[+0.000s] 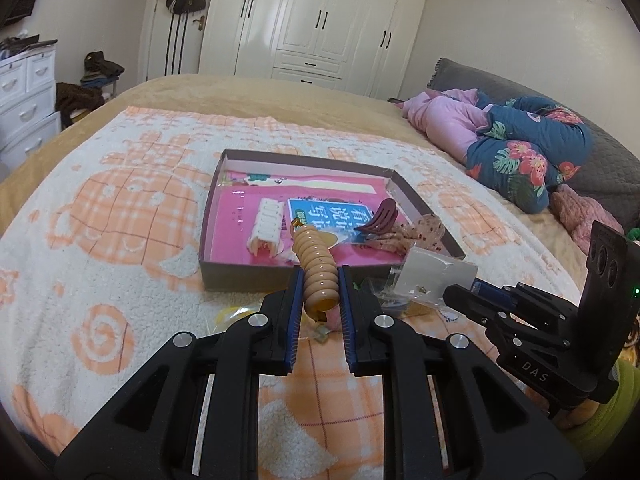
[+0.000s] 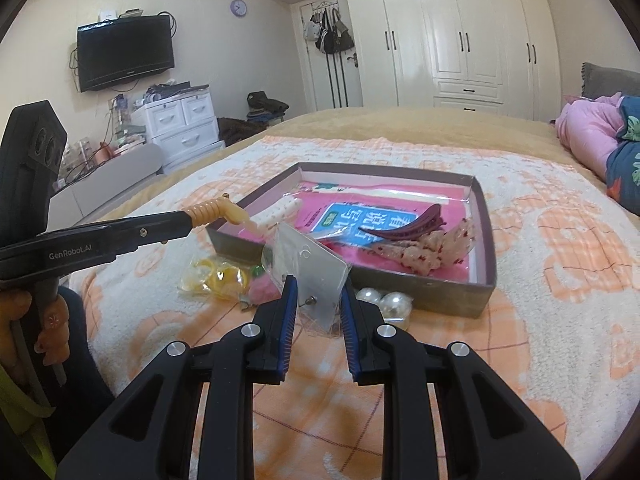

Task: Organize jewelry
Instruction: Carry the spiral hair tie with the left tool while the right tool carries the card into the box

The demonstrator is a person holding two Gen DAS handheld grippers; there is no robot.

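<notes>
hair clip point(image 1: 318, 274) clamped in left claw point(image 1: 319, 280); right claw point(image 2: 319, 300) seemingly pinches earring card point(image 2: 310, 264).

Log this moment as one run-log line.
left claw: shut on ribbed clip | right claw: shut on earring card | box: hair accessories inside

A lived-in home bedroom: a wide bed point(image 2: 400, 132) under a tan cover, glossy cream floor-to-ceiling wardrobes point(image 2: 460, 32), a black wall-mounted television point(image 2: 125, 53), handbags point(image 2: 330, 36) hanging on the door, white plastic drawers point(image 2: 188, 124).
</notes>
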